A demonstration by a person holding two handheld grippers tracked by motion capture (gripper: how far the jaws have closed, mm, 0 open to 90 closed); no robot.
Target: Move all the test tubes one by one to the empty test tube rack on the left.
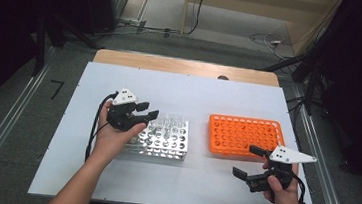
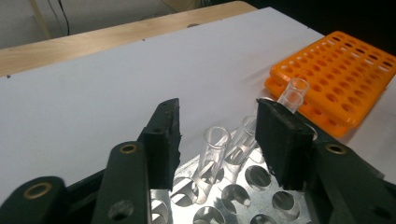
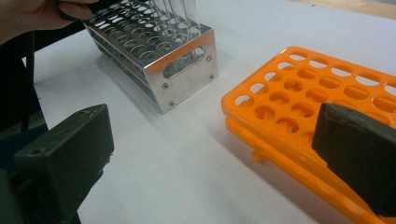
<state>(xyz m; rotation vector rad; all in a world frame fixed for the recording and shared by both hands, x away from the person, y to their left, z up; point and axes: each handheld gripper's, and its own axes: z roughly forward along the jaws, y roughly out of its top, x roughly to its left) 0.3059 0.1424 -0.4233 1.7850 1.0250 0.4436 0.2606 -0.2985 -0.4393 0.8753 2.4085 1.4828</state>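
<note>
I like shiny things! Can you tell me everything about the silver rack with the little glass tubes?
The silver rack is a shiny metal box with rows of round holes on top and a slot handle cut into its end wall. Screws hold the end plate on. It sits flat on the white table, left of the orange rack and apart from it. A few clear glass tubes stand upright in its far holes; most holes are empty. The left gripper hovers open over it.

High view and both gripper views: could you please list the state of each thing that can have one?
left gripper: open, fingers over the tubes, holding nothing.
right gripper: open, empty, near the orange rack.
test tubes: upright in the metal rack.
metal rack: standing, partly filled.
orange rack: flat, holes empty.
</note>
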